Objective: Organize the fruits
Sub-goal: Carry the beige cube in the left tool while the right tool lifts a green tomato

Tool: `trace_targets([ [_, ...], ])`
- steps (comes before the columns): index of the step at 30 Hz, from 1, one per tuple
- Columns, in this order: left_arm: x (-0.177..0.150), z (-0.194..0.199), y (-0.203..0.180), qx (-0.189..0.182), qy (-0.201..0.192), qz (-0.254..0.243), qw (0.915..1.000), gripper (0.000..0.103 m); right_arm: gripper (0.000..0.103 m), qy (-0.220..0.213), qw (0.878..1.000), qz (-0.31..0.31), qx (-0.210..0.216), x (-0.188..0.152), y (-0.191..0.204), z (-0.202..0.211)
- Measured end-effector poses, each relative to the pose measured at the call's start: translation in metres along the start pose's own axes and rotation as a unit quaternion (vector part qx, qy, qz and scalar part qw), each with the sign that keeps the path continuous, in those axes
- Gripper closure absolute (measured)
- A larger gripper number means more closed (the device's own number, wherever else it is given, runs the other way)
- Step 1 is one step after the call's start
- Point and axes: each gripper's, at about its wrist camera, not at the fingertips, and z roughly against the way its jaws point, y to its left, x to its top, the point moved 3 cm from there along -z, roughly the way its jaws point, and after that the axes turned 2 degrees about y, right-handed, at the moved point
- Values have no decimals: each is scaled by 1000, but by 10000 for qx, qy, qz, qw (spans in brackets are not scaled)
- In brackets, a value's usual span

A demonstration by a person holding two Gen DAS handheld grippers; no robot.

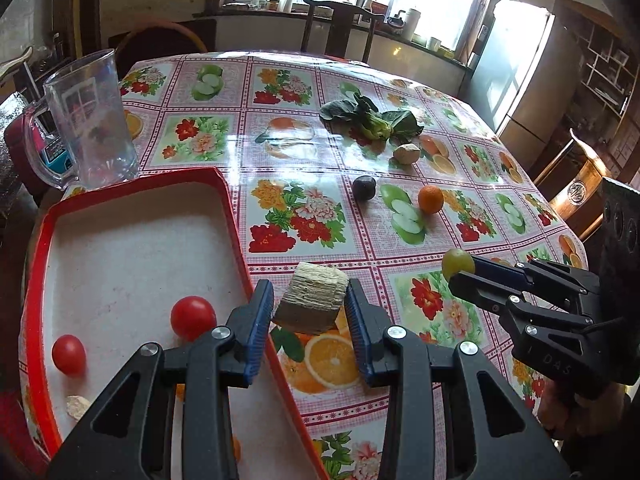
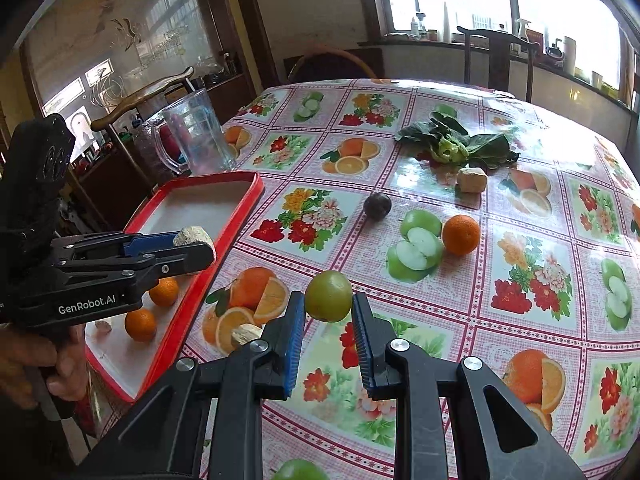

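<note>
My left gripper is shut on a beige fibrous chunk, held in the air by the right rim of the red tray. The right wrist view shows that gripper over the tray. My right gripper is shut on a small green fruit above the table; it also shows in the left wrist view. Two red round fruits and two small oranges lie in the tray. On the table lie a dark plum and an orange.
A clear plastic jug stands behind the tray. Leafy greens and another beige chunk lie at the far right. A beige piece lies by the tray and a green fruit at the near edge. Chairs surround the table.
</note>
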Motion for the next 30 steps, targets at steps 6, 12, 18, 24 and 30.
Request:
trace_targets([
  [6,-6,15,20,100,-99,134,9998,69,79,13,9998,169,123,5,25,-4],
  [12,-11,25,40,154,-160,288,9993,71,79,35,9992,333,218,11,47,-9],
  [18,-14,35,58,212,-246,401,9987,71,79,57,9984,477,292,16,67,-14],
  [24,-16,42,70,210,-305,497,9981,79,79,72,9977,583,351,18,81,-18],
  [30,-20,45,77,208,-320,569,9977,79,79,78,9974,614,367,17,83,-19],
])
